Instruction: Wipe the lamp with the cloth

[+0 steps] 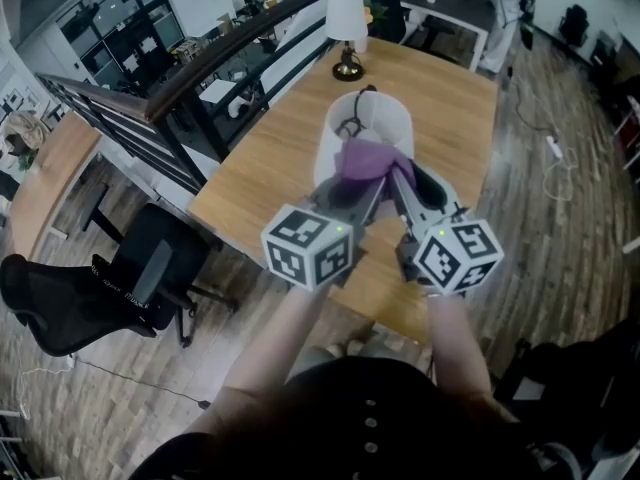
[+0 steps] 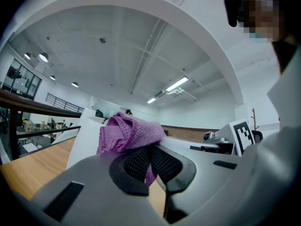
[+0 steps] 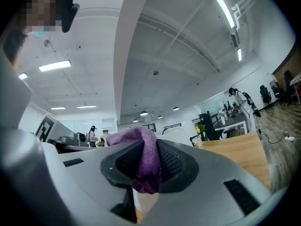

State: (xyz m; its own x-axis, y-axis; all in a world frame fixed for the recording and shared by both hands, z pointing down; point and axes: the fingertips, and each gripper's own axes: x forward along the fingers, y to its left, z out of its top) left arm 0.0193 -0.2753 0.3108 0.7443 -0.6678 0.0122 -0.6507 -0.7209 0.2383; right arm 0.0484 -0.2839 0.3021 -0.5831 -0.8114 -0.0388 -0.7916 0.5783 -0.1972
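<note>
Open-plan office, pale wood-grain table (image 1: 270, 183) across mid-frame, a second small lamp (image 1: 347, 18) at upper centre. At centre frame, the lamp (image 1: 385, 116) to be wiped: smooth white drum shade, open at the top, dark fitting inside. Over its near rim, seemingly touching, the cloth (image 1: 370, 160): purple, nubbly knit, bunched in soft folds.

Left gripper (image 1: 365, 200) clamped shut on one fold, pinched between ribbed black pads. Right gripper (image 1: 405, 183) likewise closed tight on another fold, just beside the first.

Probably mid-wipe at the shade's rim. Keep the cloth spread between both grips. Press lightly to avoid tipping or denting the shade. Draw along the curve rather than across it. Mind the loose tail hanging below the jaws, well away from the fitting.
</note>
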